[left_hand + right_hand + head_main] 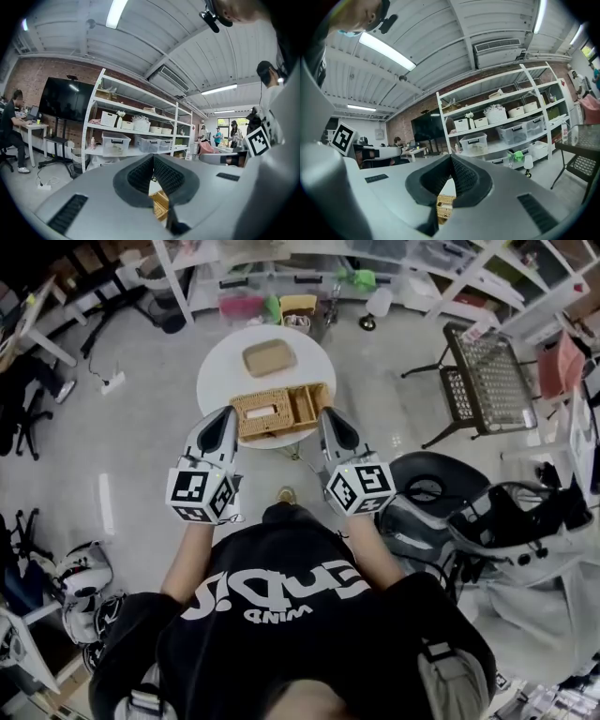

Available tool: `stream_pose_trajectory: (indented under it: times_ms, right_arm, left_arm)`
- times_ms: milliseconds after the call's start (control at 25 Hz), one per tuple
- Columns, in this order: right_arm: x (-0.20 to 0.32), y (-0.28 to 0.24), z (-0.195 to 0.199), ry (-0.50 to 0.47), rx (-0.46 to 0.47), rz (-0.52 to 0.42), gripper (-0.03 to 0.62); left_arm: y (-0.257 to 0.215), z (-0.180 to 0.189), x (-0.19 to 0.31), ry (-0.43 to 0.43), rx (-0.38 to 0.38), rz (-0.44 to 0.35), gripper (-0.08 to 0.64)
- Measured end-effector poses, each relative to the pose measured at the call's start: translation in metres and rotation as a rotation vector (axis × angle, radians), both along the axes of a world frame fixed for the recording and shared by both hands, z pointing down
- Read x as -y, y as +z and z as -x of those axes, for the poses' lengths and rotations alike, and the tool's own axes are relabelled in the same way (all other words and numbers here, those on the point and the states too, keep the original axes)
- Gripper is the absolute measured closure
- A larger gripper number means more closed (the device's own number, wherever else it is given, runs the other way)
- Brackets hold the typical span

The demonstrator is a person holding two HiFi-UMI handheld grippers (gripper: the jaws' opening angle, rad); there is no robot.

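- Black T-shirt (281, 615) on the person fills the bottom of the head view, and both forearms reach forward from it.
- Left gripper (228, 414) points away from the body. Its tip is just beside the left end of the wicker basket (279, 412), and I cannot tell whether the two touch.
- Seen in the left gripper view, its fingers (139, 176) are pressed together at the tips and hold nothing. A corner of the basket shows below them.
- Between the two grippers, the wicker basket sits at the near edge of the round white desk (217, 381). It is divided into compartments, a long one on the left and smaller ones on the right.
- Farther back on the desk lies a flat woven tray (269, 357), apart from the basket.
- Right gripper (327, 414) mirrors the left, with its tip just beside the basket's right end.
- Its fingers (464, 177) are likewise closed tip to tip and empty, with wicker visible beneath them.
- Well to the right of the desk, a mesh chair (487, 381) stands on the floor.
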State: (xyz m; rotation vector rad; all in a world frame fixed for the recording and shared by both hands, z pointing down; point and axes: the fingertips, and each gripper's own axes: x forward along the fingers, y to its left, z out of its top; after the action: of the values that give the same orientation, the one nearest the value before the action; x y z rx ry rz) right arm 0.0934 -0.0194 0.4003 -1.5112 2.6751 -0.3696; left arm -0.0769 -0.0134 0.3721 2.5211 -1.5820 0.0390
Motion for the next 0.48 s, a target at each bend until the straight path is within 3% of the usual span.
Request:
stream_pose_trajectory:
  times_ms: [480]
  right_arm:
    - [0.075,-0.001,-0.004,-0.043,0.048,0.000,0.595]
  left_arm:
    - [-0.001,0.002,0.061,-0.061,0.021,0.003,0.563]
